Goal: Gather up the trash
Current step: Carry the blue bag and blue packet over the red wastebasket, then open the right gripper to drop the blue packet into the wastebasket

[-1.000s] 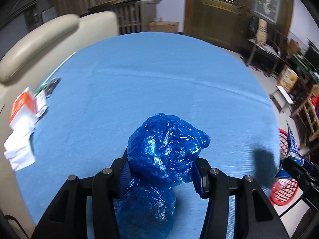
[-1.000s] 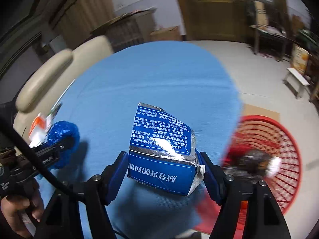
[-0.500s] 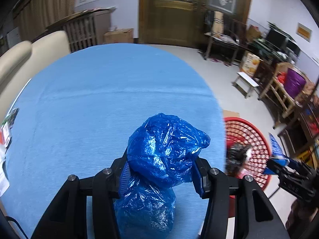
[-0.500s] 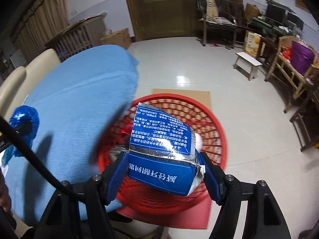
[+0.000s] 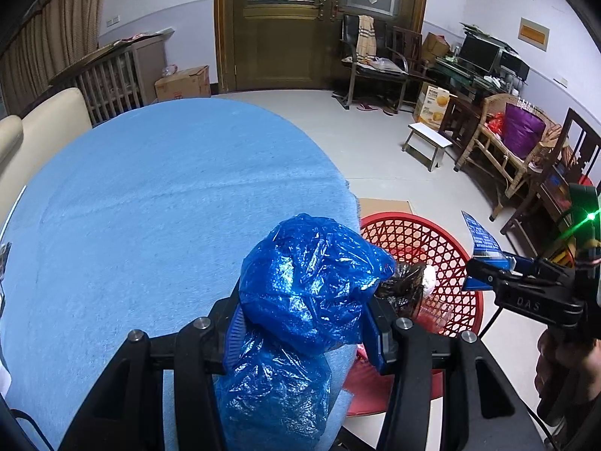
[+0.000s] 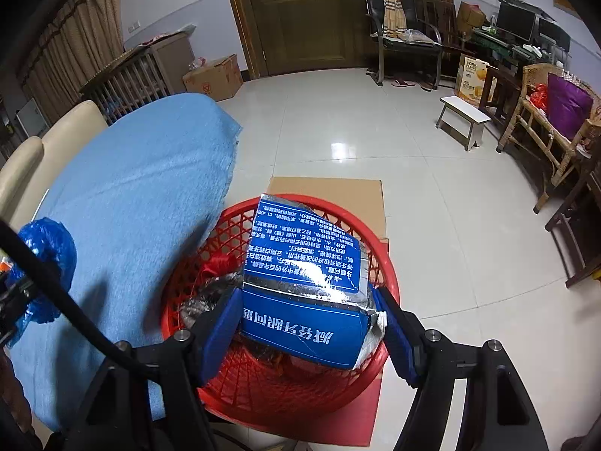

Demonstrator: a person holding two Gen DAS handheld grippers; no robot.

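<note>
Clamping a crumpled blue plastic bag [image 5: 308, 293], the left hand-held gripper [image 5: 304, 323] has both blue pads pressed into the bag's sides; the bag bulges above the jaws and hangs below them. It is held over the near right edge of the table [image 5: 150, 218], which is covered with a light blue cloth.

Right hand-held gripper [image 6: 308, 323] is shut on a flattened blue carton [image 6: 304, 293] with white Chinese print and torn silver foil edges, pads touching its left and right sides. The carton is held directly above the red mesh basket [image 6: 379, 263], not touching it as far as I can tell. From the left wrist view the same carton [image 5: 482, 240] sticks up from the right hand-held gripper [image 5: 488, 274] over the basket's right rim.

Basket [image 5: 424, 233] stands on the floor just right of the table, on a flat piece of cardboard [image 6: 326, 186]. Inside it lie dark foil-like trash [image 5: 405, 285] and a red scrap [image 6: 218, 263].

Farther out: a small white stool [image 6: 465, 116], a wooden door [image 5: 285, 26] at the far wall, and a cardboard box [image 5: 184, 82] at far left.
</note>
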